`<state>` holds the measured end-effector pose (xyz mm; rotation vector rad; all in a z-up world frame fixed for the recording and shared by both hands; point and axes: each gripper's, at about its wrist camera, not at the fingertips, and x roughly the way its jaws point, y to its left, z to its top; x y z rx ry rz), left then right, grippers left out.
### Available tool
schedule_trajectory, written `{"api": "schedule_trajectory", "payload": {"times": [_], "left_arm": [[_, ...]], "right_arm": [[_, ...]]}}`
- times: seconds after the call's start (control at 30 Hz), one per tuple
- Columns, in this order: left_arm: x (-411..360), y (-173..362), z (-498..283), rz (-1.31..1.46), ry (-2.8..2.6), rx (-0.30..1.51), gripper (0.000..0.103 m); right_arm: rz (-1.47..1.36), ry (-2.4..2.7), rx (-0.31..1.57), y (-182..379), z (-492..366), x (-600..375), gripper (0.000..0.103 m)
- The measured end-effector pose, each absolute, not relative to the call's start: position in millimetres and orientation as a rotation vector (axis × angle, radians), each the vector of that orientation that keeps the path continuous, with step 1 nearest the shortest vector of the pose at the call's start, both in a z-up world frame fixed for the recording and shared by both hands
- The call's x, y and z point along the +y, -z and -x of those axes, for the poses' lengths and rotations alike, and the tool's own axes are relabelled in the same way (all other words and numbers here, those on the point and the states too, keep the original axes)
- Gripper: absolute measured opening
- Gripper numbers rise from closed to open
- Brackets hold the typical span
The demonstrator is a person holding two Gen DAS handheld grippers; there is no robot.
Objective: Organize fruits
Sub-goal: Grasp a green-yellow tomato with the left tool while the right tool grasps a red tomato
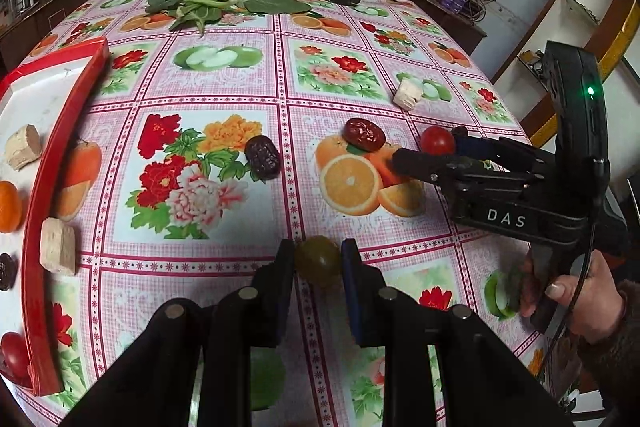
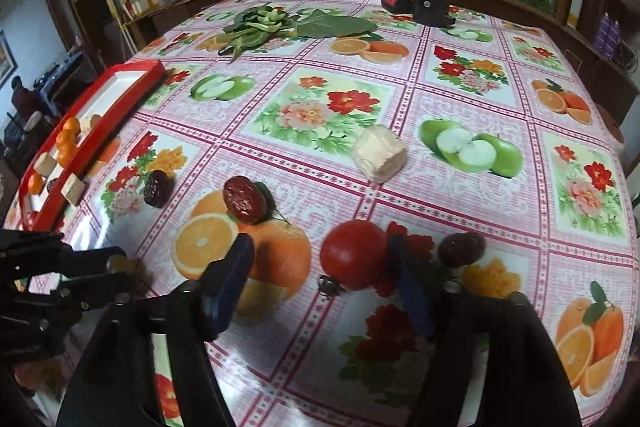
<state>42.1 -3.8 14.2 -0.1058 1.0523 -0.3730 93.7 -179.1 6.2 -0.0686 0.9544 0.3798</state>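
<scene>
Green grape [image 1: 318, 261] pinched in left tool [image 1: 318, 263] just above bench [image 1: 224, 87]. Right tool [image 2: 320, 259] spread around red tomato [image 2: 354, 254], right finger touching it. Red tray [image 1: 60, 131] far left.

Tablecloth [image 2: 328, 147]: pink check with printed oranges, green apples, red flowers. Tray [image 1: 68, 115]: red rim, white floor. Tomato [image 2: 354, 254]: red.

Red tray [image 1: 60, 147] cut off at left edge, possibly a tomato [image 1: 14, 353] half hidden.
</scene>
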Motion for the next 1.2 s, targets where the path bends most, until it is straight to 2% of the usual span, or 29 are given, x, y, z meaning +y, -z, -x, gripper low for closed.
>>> {"api": "schedule_trajectory", "payload": {"times": [0.07, 0.13, 0.23, 0.33, 0.53, 0.6, 0.67, 0.73, 0.77, 1.2], "left_arm": [[-3.4, -13.1, -42.1, 0.111, 0.373, 1.057, 0.026], [-2.9, -12.9, -41.9, 0.119, 0.374, 1.058, 0.026], [-2.6, -12.8, -42.1, 0.122, 0.376, 1.059, 0.026], [-2.6, -12.7, -42.3, 0.121, 0.376, 1.058, 0.027], [-2.7, -13.2, -41.9, 0.121, 0.375, 1.055, 0.027], [-2.7, -13.2, -42.1, 0.121, 0.376, 1.055, 0.027], [-2.6, -13.2, -42.2, 0.123, 0.374, 1.054, 0.027], [-2.6, -13.2, -42.1, 0.123, 0.374, 1.053, 0.027], [-2.6, -13.2, -42.1, 0.123, 0.373, 1.053, 0.027], [4.8, -14.1, -27.6, 0.154, 0.409, 1.043, 0.026]], "right_arm": [[0.067, -0.386, 0.971, -5.7, -94.7, -176.6, 0.087], [0.082, -0.383, 0.987, -4.7, -94.3, -173.7, 0.092], [0.079, -0.367, 0.990, -4.3, -93.9, -176.2, 0.094], [0.045, -0.381, 0.998, -4.3, -94.9, -180.6, 0.103], [0.034, -0.426, 1.002, -5.1, -93.0, -182.2, 0.103], [0.054, -0.411, 0.995, -5.3, -93.2, -181.2, 0.093], [0.137, -0.379, 0.982, -6.6, -92.8, -175.2, 0.061], [0.199, -0.359, 0.975, -8.2, -93.9, -172.0, 0.044], [0.199, -0.352, 0.975, -9.1, -94.7, -173.8, 0.032], [0.093, -0.347, 0.976, -18.1, -60.1, -189.2, 0.031]]}}
